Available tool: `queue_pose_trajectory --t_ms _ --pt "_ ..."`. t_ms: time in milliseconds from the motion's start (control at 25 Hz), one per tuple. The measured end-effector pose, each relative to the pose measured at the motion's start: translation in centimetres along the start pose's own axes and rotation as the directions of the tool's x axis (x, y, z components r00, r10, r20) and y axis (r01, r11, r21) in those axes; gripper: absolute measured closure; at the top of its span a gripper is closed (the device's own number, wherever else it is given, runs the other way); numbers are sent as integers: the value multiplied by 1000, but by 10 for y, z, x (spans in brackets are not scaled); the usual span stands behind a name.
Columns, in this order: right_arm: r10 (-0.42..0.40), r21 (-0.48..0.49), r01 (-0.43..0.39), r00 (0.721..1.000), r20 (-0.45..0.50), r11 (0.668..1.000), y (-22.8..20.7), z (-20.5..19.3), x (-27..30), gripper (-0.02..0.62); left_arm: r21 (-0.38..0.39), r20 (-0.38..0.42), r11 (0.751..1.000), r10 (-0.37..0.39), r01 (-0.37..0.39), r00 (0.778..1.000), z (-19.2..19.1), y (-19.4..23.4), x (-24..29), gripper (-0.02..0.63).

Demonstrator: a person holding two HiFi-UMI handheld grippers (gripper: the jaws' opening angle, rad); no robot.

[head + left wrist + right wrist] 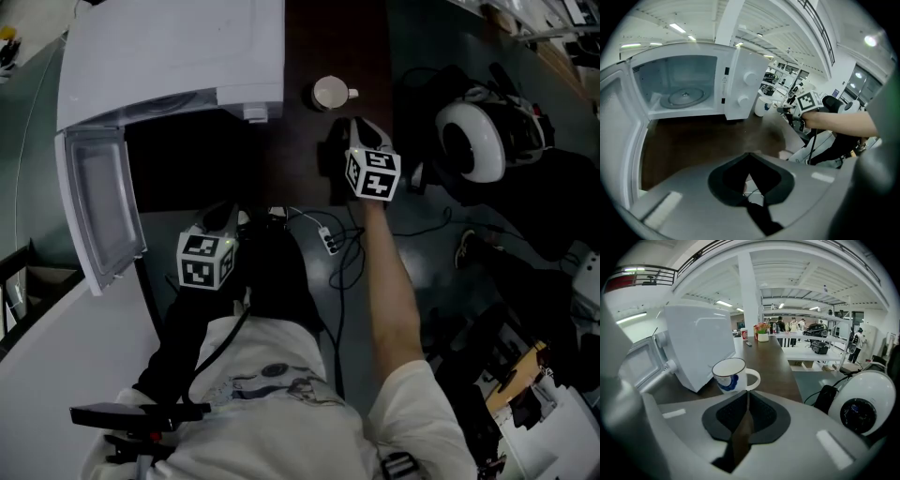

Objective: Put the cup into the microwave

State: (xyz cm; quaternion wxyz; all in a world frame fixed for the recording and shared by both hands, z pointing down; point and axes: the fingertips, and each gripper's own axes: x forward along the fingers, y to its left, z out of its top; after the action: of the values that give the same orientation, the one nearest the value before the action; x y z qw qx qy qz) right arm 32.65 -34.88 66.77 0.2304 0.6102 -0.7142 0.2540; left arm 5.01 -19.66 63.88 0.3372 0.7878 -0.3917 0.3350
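Cup: the cup (330, 93) stands upright on the desk (319, 37), just right of the microwave (169, 56), handle to the right.
Microwave: door (94, 206) swung open, inside empty.
Right gripper: the right gripper (746, 399) has its jaws together, empty, near the cup but apart from it.
Left gripper: the left gripper (749, 159) has its jaws together, empty, before the opening.
Risk: if the right gripper advances without parting its jaws, it would likely shove or tip the cup.

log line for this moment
microwave open | cup on table beside it, untouched | right gripper shut near cup | left gripper shut, empty
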Motion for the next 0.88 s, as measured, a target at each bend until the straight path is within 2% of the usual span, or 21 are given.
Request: queue_pose_trajectory --t_ms 400,880 --pt "24 -34 -25 1000 -19 999 -21 17 46 514 -6 -40 1000 9 -9 999 -7 -1 0 606" --pt "31 -61 -30 999 12 998 -21 29 60 516 -13 -60 1000 23 -24 998 -12 5 -2 606"
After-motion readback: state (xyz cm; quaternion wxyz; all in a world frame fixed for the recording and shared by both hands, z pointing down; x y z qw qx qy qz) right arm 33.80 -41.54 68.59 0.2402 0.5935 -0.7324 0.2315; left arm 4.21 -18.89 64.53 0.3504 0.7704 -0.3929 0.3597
